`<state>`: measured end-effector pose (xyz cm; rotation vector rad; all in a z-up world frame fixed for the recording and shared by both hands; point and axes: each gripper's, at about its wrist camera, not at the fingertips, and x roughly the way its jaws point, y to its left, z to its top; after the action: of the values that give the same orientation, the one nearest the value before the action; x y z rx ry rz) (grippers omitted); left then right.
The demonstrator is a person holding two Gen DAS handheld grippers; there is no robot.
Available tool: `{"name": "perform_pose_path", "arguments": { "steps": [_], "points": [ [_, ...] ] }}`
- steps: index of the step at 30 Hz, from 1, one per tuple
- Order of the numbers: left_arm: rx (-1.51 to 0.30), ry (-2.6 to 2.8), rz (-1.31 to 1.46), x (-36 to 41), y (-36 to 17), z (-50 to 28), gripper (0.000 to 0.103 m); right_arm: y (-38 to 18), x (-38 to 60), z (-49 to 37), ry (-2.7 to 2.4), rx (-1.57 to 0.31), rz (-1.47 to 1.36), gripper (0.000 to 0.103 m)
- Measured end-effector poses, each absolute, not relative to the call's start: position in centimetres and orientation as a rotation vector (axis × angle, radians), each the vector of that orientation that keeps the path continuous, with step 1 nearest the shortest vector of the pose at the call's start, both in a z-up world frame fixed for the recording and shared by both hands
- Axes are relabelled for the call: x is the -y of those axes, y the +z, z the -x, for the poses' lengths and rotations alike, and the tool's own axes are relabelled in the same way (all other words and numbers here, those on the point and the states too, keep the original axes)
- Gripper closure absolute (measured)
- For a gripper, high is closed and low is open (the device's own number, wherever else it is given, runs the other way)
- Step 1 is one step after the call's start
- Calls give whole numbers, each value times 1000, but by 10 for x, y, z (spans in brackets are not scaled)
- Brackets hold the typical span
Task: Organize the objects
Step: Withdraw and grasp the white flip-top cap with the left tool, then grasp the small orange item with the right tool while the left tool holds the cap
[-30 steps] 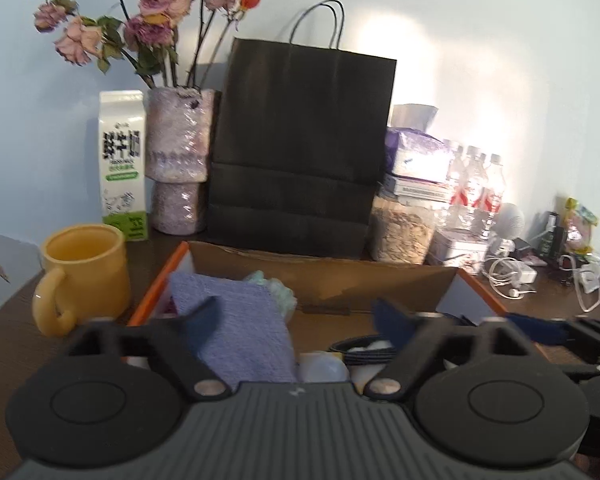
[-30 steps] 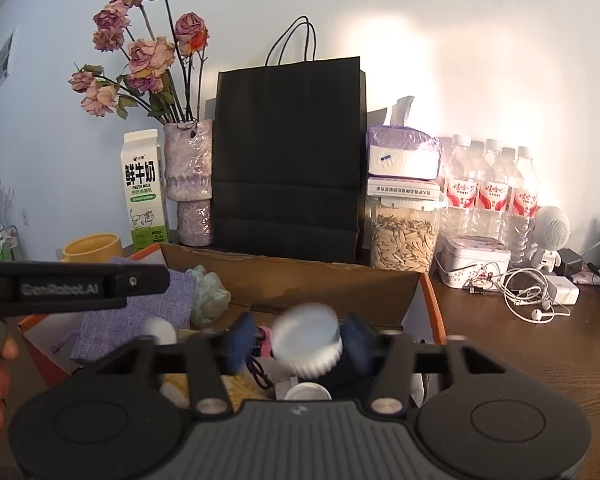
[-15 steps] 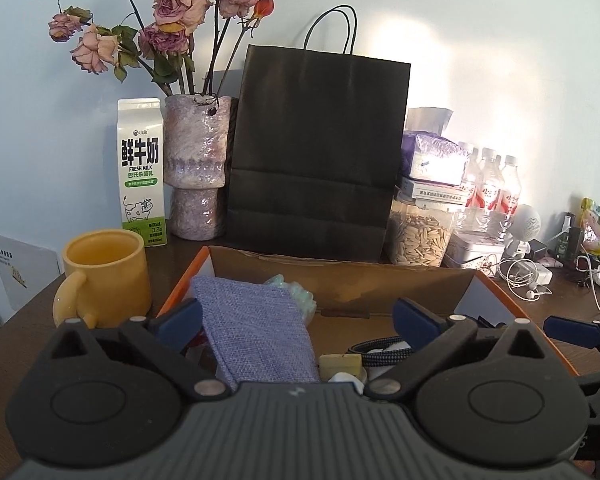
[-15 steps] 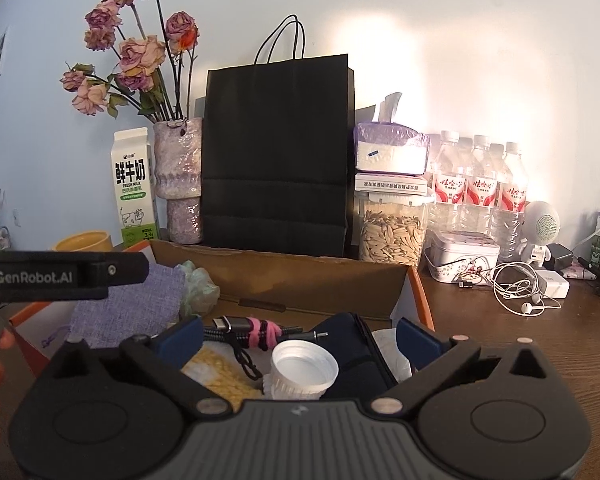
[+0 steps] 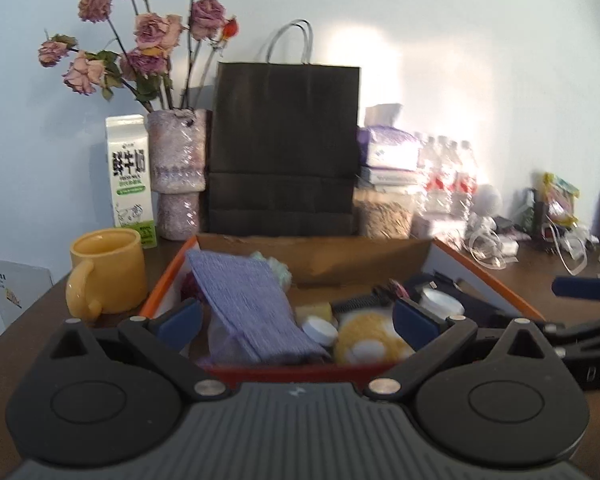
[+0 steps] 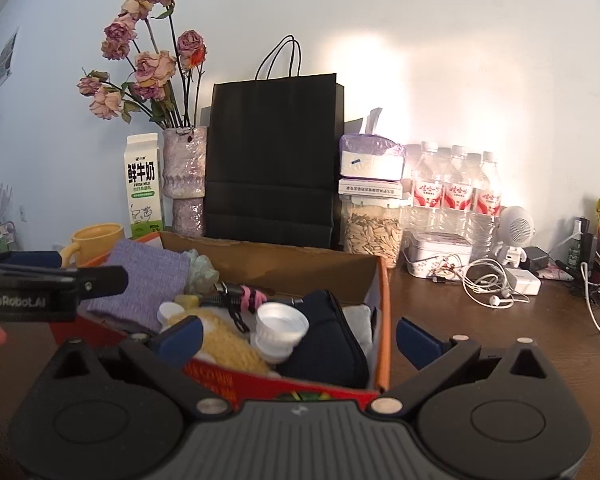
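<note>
An orange-edged cardboard box (image 5: 496, 286) (image 6: 385, 316) sits on the dark wooden table. Inside lie a purple cloth pouch (image 5: 252, 300) (image 6: 148, 280), a yellow fuzzy item (image 5: 370, 338) (image 6: 228, 340), a white plastic cup (image 6: 280, 326) (image 5: 440, 302), a dark blue pouch (image 6: 328, 336) and a black cable with a pink tie (image 6: 244, 298). My left gripper (image 5: 296, 324) is open and empty, just in front of the box. My right gripper (image 6: 298, 334) is open and empty, above the box's near edge. Each gripper shows at the edge of the other's view.
Behind the box stand a black paper bag (image 5: 284, 152) (image 6: 274, 160), a vase of dried roses (image 5: 176, 172), a milk carton (image 5: 130, 176) and a seed jar (image 6: 372, 228). A yellow mug (image 5: 108, 268) stands left of the box. Water bottles (image 6: 456, 192) and tangled cables (image 6: 492, 288) lie right.
The right gripper opened and let the white cup go into the box. Both grippers drew back from the box, and the left stayed open.
</note>
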<state>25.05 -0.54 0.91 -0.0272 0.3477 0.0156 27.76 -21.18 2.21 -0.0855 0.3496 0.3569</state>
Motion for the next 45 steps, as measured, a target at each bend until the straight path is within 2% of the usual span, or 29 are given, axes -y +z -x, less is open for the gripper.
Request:
{"name": "perform_pose_path", "arguments": {
  "steps": [9,18,19,21,22,33,45],
  "points": [
    [-513,-106,-86,47,-24,-238,2,6,234,-255,326,-393,126,0],
    [-622,-117,-51,62,-44,-260,24,-2,251,-253,314,-428,89,0],
    [-628,-117,-46,63,-45,-262,31,-4,250,-255,316,-437,89,0],
    [-639,-123,-26,63,-46,-267,54,-7,249,-257,316,-452,96,0],
    [-640,-133,-17,63,-46,-268,77,-8,248,-257,315,-456,99,0],
    [-581,-133,33,51,-37,-253,76,-14,243,-258,316,-472,115,0],
    [-540,-69,71,-3,-31,-234,76,-21,196,-254,393,-545,138,1]
  ]
}}
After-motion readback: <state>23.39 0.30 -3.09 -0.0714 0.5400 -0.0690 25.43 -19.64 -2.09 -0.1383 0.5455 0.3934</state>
